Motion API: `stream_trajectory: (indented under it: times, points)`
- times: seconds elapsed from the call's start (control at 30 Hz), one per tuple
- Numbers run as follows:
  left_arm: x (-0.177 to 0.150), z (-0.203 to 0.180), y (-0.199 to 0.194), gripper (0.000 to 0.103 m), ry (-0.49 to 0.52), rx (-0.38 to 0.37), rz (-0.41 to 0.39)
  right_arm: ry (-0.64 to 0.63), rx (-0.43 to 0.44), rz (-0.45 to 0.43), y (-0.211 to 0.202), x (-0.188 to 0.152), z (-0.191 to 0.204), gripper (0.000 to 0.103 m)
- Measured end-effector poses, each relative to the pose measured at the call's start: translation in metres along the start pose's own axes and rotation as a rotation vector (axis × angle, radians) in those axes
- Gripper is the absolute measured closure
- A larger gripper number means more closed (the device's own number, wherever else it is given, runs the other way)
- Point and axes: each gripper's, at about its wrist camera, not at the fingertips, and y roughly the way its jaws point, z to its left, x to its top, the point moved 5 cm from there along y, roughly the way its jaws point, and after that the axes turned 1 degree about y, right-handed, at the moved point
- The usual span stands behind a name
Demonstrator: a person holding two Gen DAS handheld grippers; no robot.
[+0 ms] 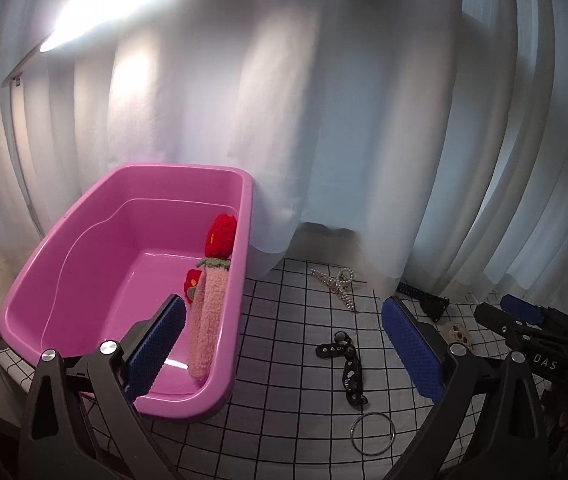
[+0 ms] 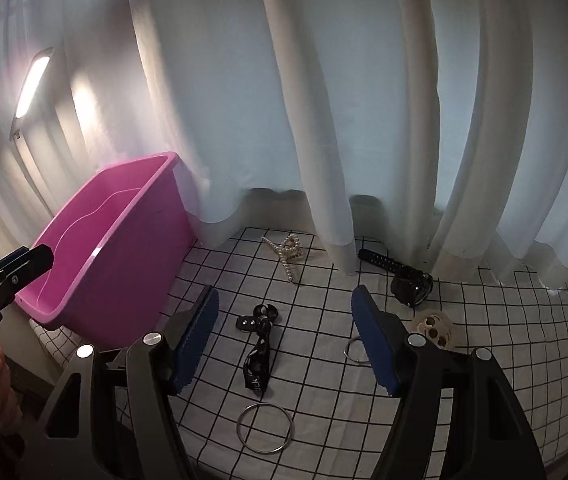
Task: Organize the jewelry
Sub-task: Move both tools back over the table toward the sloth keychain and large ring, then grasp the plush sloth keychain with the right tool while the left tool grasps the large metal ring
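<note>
A pink tub (image 1: 63,248) stands at the left of a grid cloth and holds a fuzzy pink clip with red flowers (image 1: 208,308). My left gripper (image 1: 284,340) is open and empty beside the tub's right wall. My right gripper (image 2: 284,336) is open and empty above a black strap (image 2: 257,356). On the cloth lie a pearl hair claw (image 2: 287,252), a large silver ring (image 2: 265,428), a small ring (image 2: 354,350), a black watch (image 2: 408,280) and a cream clip (image 2: 436,328). The right gripper (image 1: 524,312) also shows at the right edge of the left wrist view.
White curtains (image 2: 324,120) hang right behind the table and touch the cloth. A lit lamp (image 2: 31,84) stands behind the tub (image 2: 131,248). The table's front edge runs close below both grippers.
</note>
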Motion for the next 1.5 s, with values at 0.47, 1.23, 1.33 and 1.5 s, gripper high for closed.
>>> stream_trajectory:
  times: [0.47,1.23,1.33,1.5]
  points:
    - [-0.081,-0.081,0.038,0.006,-0.002,-0.004,0.212,0.114,-0.100,0.089,-0.015,-0.062,-0.128,0.037]
    - [-0.190,-0.116,0.091,0.006,-0.086,0.207,0.385,0.035,0.025,0.233,0.058,-0.097,-0.188,0.037]
    - [-0.197,-0.124,0.105,0.006,-0.098,0.199,0.400,0.029,0.038,0.242,0.068,-0.098,-0.193,0.037]
    - [-0.208,-0.129,0.127,0.006,-0.130,0.218,0.431,0.041,0.059,0.251,0.084,-0.099,-0.202,0.037]
